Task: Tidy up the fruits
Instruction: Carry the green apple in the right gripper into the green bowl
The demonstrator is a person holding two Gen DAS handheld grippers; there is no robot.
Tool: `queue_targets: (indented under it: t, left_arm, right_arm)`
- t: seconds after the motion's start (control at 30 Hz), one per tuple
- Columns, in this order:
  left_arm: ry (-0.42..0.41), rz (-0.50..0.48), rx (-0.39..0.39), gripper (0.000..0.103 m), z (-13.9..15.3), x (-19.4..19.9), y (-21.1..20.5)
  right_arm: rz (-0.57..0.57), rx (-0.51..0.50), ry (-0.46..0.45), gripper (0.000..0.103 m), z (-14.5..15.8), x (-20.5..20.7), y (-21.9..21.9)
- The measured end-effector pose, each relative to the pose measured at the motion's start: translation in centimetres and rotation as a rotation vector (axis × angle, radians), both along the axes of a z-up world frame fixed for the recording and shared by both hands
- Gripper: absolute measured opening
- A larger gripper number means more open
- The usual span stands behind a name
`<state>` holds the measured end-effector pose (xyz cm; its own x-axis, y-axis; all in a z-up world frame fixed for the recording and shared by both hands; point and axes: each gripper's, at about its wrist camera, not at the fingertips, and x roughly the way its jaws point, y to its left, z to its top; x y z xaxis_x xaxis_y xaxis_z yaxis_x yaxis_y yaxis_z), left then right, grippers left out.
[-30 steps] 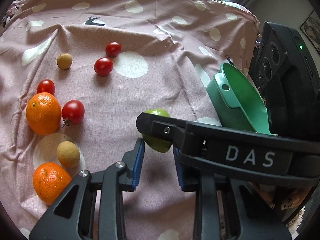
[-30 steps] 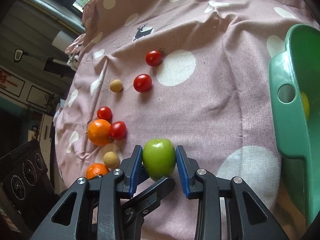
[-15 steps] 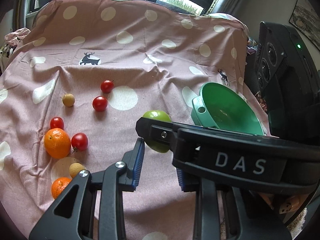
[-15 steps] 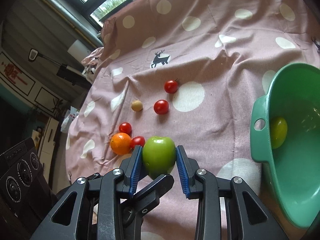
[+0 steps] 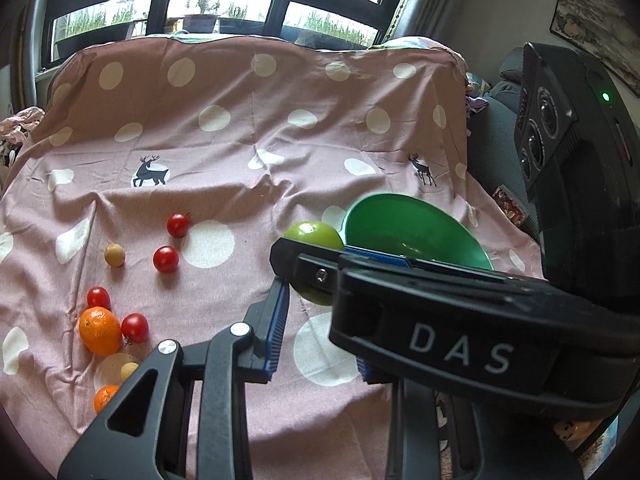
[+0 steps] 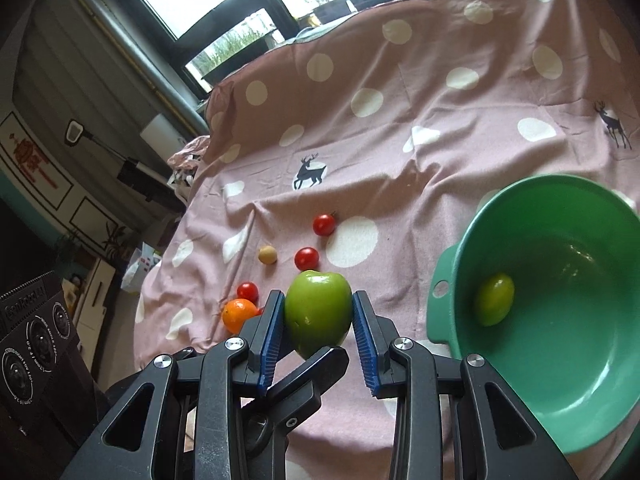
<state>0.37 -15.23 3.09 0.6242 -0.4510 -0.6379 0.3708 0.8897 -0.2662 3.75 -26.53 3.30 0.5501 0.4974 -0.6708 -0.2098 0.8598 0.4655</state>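
My right gripper (image 6: 318, 322) is shut on a green apple (image 6: 318, 312) and holds it in the air, left of the green bowl (image 6: 520, 196). A small yellow-green fruit (image 6: 495, 299) lies in the bowl. In the left wrist view the right gripper crosses in front with the apple (image 5: 314, 234) beside the bowl (image 5: 384, 204). My left gripper (image 5: 320, 336) is open and empty above the cloth. Cherry tomatoes (image 5: 166, 259), two oranges (image 5: 100, 330) and small tan fruits (image 5: 115, 255) lie on the cloth at the left.
The pink polka-dot cloth (image 5: 248, 132) covers the table. A black device (image 5: 560, 128) stands at the right in the left wrist view, and another black box (image 6: 36, 332) at the left in the right wrist view. Windows are behind.
The right gripper has lifted the apple off the cloth and raised it toward the bowl. Both cameras have risen and pulled back, so more of the cloth and the windows shows.
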Motion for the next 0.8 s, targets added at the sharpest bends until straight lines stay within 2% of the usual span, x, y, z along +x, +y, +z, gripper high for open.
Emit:
queue_targets:
  t: [0.4,0.8]
  left_arm:
    - [-0.014,-0.072,-0.011,0.029,1.2,0.7,-3.9]
    - [-0.013,-0.155,-0.013,0.029,1.4,1.3,-7.7]
  right_arm:
    - [-0.092,0.008,-0.045,0.036,1.3,-0.5,-4.0]
    - [-0.189,0.028,-0.043,0.036,1.3,-0.8,-8.0]
